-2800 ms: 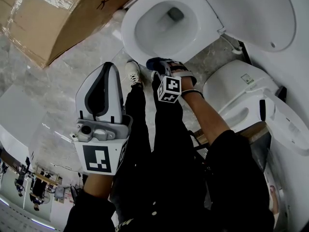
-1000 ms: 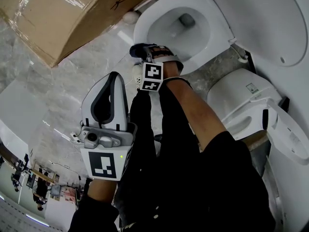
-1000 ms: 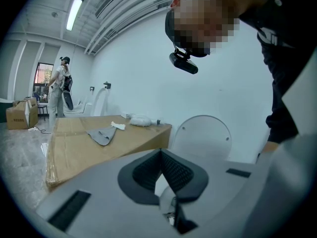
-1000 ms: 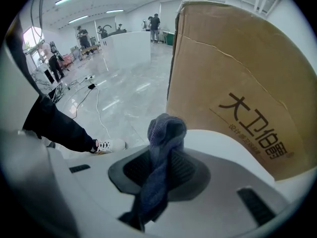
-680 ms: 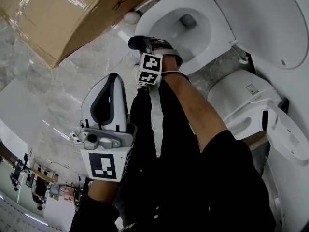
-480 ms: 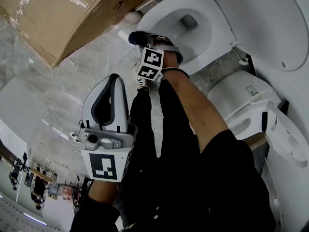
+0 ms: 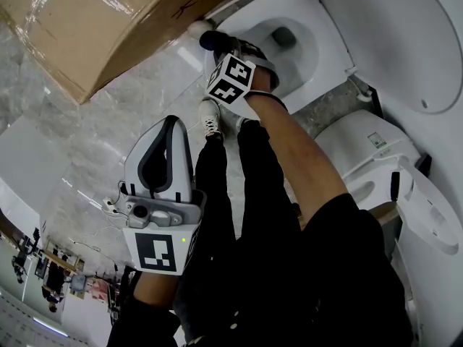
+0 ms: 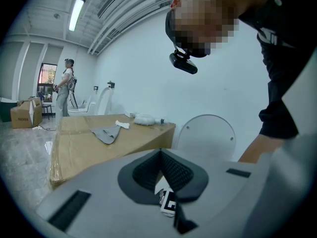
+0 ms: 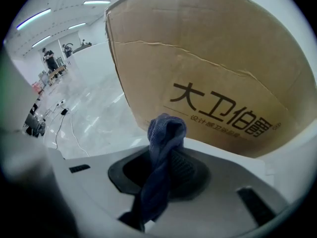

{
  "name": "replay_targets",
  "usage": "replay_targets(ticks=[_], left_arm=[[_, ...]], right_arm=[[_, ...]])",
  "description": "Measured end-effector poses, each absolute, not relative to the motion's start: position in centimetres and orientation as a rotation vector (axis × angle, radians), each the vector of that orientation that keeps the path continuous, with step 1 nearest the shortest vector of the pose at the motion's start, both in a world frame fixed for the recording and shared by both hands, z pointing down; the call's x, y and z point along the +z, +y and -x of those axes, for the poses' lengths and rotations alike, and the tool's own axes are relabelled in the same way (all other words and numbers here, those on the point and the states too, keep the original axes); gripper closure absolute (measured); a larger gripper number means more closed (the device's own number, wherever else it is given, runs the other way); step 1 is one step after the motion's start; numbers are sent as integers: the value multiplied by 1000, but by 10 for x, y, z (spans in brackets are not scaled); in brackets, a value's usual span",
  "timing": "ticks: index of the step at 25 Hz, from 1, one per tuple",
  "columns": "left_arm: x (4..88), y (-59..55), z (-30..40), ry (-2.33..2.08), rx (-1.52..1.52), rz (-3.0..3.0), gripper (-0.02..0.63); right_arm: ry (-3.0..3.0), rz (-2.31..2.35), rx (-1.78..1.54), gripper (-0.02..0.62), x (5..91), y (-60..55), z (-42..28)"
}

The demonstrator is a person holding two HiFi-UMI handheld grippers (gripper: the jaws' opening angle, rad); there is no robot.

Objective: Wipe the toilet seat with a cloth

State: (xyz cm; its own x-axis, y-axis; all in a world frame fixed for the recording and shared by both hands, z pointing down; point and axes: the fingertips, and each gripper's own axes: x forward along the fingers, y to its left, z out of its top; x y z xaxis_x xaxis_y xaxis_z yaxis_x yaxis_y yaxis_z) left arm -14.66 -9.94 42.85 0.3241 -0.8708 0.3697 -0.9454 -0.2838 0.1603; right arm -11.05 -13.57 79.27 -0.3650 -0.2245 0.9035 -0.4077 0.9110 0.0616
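**Wiping a toilet seat: cloth at the front rim.** The right gripper (image 7: 226, 46) is clenched on a dark blue cloth (image 9: 165, 133). The cloth is twisted into a rope between the pads and pokes past the tips as a small bunched knob. In the head view, gripper and cloth sit at the front end of the toilet seat (image 7: 322, 55), on the side nearest the cardboard box (image 7: 108, 20). Whether the cloth actually touches the seat cannot be told. The lid (image 7: 405, 20) stands raised behind the seat. The left gripper (image 7: 168, 125) hangs well away from the seat, beside the person's leg. Its jaws are closed together on nothing, and it appears to play no part in this step.

**Step in hand (judged):** a pass along the seat's front curve.

- **Contact:** tilt the gripper so that the bunched cloth, not the hard jaw tips, meets the plastic.
- **Coverage:** only a small knob of cloth protrudes, so each stroke probably cleans a narrow band. Overlapping passes around the ring are advisable.
- **Path:** follow the ring's top face and keep the cloth from slipping into the bowl (image 7: 278, 38).
- **Grip:** keep the clamp firm, because drag could pull the twisted cloth out.
- **Clearance:** the box stands close to the seat's front, so swing on that side is limited.
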Motion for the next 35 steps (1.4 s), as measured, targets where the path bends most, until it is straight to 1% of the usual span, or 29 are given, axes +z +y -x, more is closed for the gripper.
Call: replay_targets(ticks=[11, 35], left_arm=[[431, -105, 137, -1600, 306, -2242, 595], [437, -119, 128, -1569, 321, -2253, 595]], right_arm=[[-1908, -647, 237, 509, 790, -194, 73], [-1848, -1121, 613, 511, 775, -278, -25]])
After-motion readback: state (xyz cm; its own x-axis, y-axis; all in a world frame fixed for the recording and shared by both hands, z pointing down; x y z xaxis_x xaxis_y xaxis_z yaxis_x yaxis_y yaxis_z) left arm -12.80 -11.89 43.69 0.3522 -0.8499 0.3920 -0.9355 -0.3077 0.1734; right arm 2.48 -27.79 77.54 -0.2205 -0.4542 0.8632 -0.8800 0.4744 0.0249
